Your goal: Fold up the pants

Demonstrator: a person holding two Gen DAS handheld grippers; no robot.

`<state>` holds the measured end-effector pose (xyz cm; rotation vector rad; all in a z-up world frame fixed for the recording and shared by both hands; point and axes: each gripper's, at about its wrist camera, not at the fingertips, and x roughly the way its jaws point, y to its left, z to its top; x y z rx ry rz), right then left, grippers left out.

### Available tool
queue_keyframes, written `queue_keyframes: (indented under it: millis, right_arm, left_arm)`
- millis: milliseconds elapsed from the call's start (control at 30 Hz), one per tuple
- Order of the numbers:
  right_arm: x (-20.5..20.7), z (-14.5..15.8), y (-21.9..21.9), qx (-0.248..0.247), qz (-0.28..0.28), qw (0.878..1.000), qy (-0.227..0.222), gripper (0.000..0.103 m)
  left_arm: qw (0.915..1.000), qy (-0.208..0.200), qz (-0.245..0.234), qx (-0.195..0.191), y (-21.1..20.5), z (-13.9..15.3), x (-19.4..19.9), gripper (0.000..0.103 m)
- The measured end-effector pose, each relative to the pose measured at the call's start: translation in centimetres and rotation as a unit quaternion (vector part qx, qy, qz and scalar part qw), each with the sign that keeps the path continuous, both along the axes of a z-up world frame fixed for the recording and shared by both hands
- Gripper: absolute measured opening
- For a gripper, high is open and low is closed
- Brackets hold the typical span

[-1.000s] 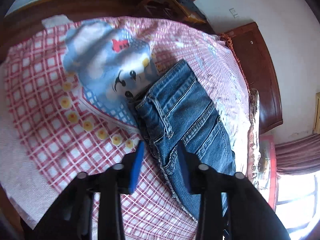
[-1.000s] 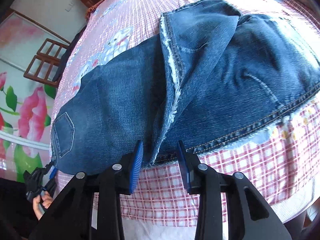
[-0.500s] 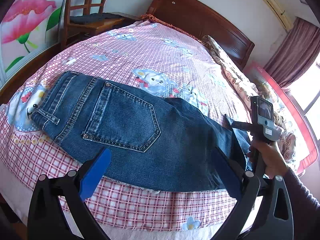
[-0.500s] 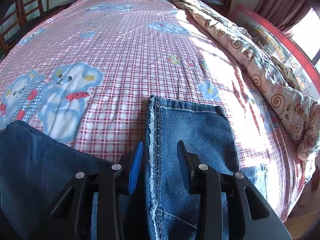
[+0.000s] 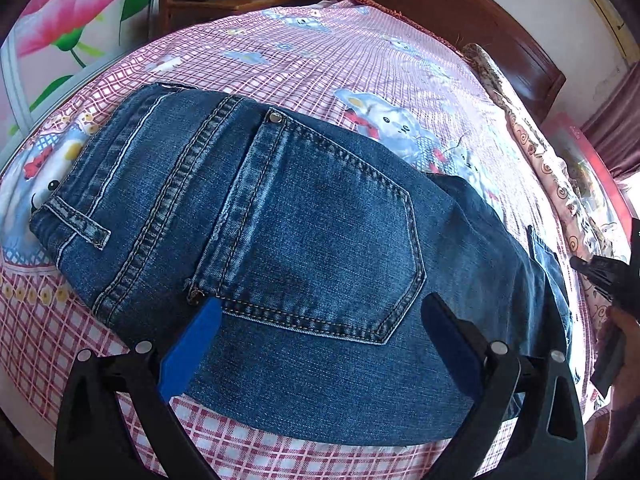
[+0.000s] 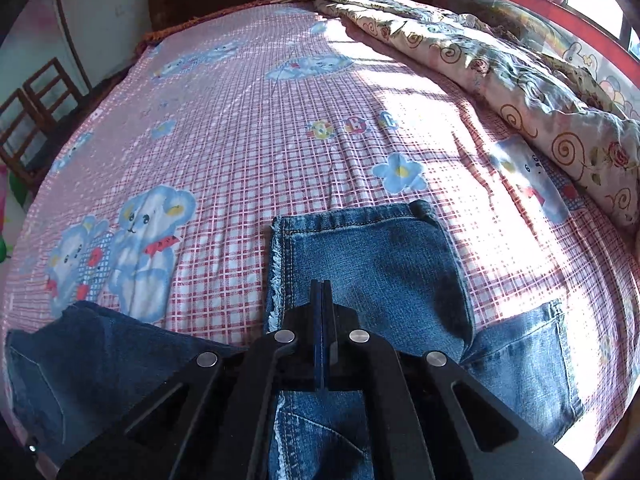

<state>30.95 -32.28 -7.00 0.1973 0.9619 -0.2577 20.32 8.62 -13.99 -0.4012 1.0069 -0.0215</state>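
Your left gripper point(image 5: 320, 344) is wide open over the pants point(image 5: 280, 240), which stretch sideways. Your right gripper point(image 6: 321, 292) is squeezed shut, holding nothing.

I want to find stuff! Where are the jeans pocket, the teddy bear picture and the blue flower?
jeans pocket point(image 5: 320, 232): left wrist view, middle of the back pocket.
teddy bear picture point(image 6: 150, 236): right wrist view, the bear's body.
blue flower point(image 6: 400, 172): right wrist view, its yellow centre.
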Motion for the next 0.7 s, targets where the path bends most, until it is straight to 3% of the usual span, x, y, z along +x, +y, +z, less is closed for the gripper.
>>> queue_keyframes:
  millis: [100, 200, 233, 333, 400, 433, 533, 667, 700]
  right_arm:
    - [-5.8, 3.7, -3.8, 0.045, -0.043, 0.996, -0.067, 0.0]
    - [-11.3, 4.4, -8.2, 0.085, -0.097, 0.986, -0.104, 0.0]
    - [-12.4, 3.9, -9.3, 0.089, -0.112, 0.985, -0.1, 0.0]
    - [-10.8, 2.1, -8.1, 0.062, -0.065, 0.995, -0.051, 0.003]
    - [-8.7, 2.1, -3.7, 0.031, 0.016, 0.999, -0.039, 0.044]
    - [-7.4, 1.6, -1.2, 0.028, 0.046, 0.998, -0.022, 0.075]
    - [-4.4, -0.2, 4.3, 0.036, 0.087, 0.996, 0.001, 0.075]
    - [-2.0, -3.2, 6.3, -0.044, 0.062, 0.996, 0.041, 0.071]
    - [-1.7, -3.7, 5.9, -0.035, 0.049, 0.997, 0.042, 0.07]
  left_arm:
    - [0.9995, 0.002, -0.019, 0.026, -0.8, -0.1, 0.2, 0.1]
    - [0.9989, -0.001, -0.029, 0.037, -1.0, -0.3, 0.2, 0.101]
    - [0.9987, -0.003, -0.032, 0.04, -1.1, -0.3, 0.2, 0.101]
    - [0.9973, -0.007, -0.046, 0.057, -1.3, -0.3, 0.2, 0.101]
    - [0.9961, -0.007, -0.054, 0.07, -1.6, -0.3, 0.2, 0.101]
    - [0.9956, -0.007, -0.056, 0.075, -1.8, -0.3, 0.1, 0.101]
    - [0.995, -0.009, -0.056, 0.083, -1.9, -0.3, 0.2, 0.101]
    - [0.9952, -0.01, -0.053, 0.081, -1.9, -0.3, 0.2, 0.101]
    - [0.9958, -0.012, -0.049, 0.076, -1.7, -0.3, 0.1, 0.101]
